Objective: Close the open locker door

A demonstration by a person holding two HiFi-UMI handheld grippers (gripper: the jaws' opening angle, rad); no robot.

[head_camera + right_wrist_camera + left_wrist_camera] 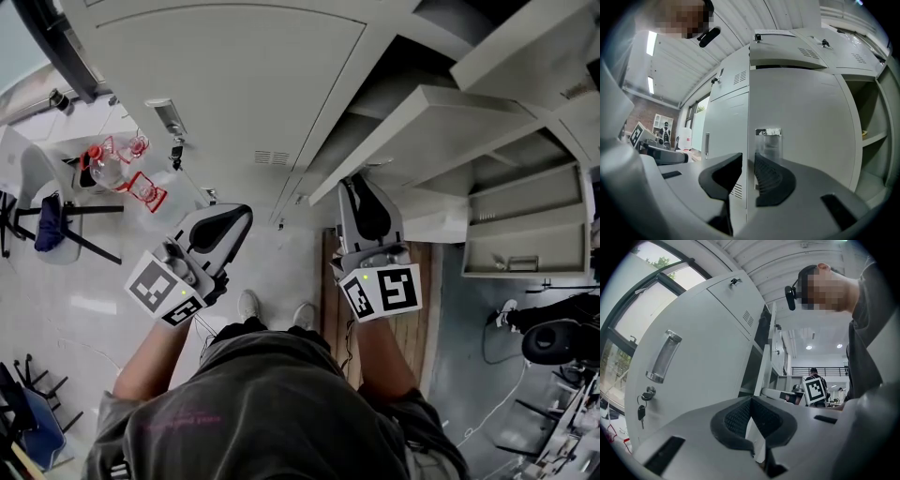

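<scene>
The open grey locker door (441, 122) swings out from the row of lockers, seen from above. In the right gripper view its face (801, 117), with a recessed handle (768, 138), fills the middle. My right gripper (748, 161) straddles the door's free vertical edge, one pad on each side, closed on it; the head view shows this gripper (354, 180) reaching up to the door's lower edge. My left gripper (246, 211) hangs apart at the left, before a closed locker door (708, 343), with its pads together (751, 399) and nothing held.
The closed locker has a chrome handle (664, 357) with keys (642, 411) hanging in the lock. Open shelves (525, 225) lie right of the door. A wooden board (427, 281) is on the floor, with bottles (122, 169) and a chair (47, 216) at left.
</scene>
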